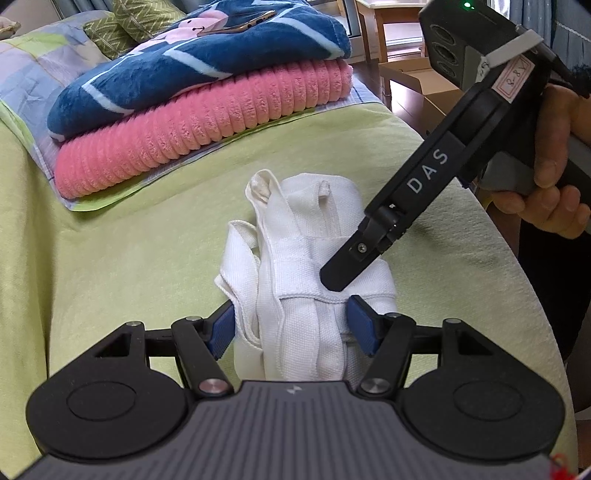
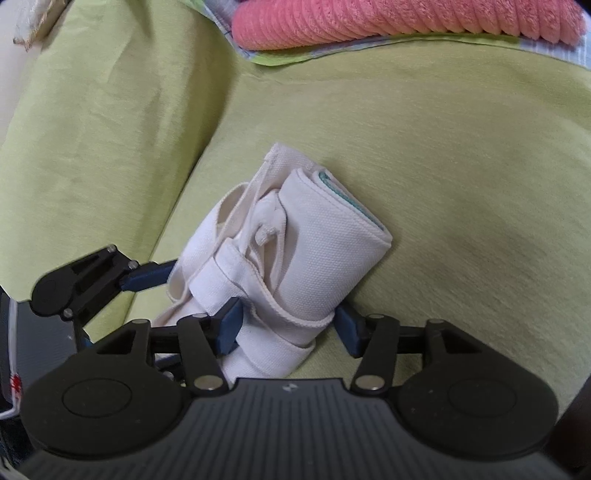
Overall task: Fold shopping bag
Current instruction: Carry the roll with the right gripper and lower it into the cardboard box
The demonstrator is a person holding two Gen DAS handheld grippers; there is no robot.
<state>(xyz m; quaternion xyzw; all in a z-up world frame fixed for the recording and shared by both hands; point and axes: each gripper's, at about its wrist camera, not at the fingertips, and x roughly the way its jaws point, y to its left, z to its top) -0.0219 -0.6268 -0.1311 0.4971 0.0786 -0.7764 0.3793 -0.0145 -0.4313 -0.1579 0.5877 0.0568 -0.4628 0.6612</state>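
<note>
Already the white woven-fabric shopping bag (image 1: 310, 280) is a compact, strap-wound bundle, lying on the pale green bedspread (image 1: 110, 266) near its middle. The left claw (image 1: 291, 326) straddles the bundle's near end with its blue pads (image 1: 223, 326) on either flank; they seem to press the cloth lightly, probably to keep the roll from springing apart, though I cannot tell for sure that they squeeze it. The right claw (image 2: 286, 328) stands half-wide around the same end from another side. Its left pad touches the wrapped strap, while its right pad sits just clear of the fabric, so it holds nothing; my guess is that it is letting go after tucking the strap.

Only the left wrist view takes in the person's hand (image 1: 546, 184) on the right tool's handle, and the surroundings: a folded pink ribbed blanket (image 1: 207, 122) under a folded blue patterned blanket (image 1: 177, 70), well apart from the bag, with what looks like a phone (image 1: 240, 25) on top. Only the right wrist view shows a teal edge (image 2: 343, 195) at the roll's far end, the strap (image 2: 258, 295) banding the bundle crosswise, and the left tool's fingers from the side.
</note>
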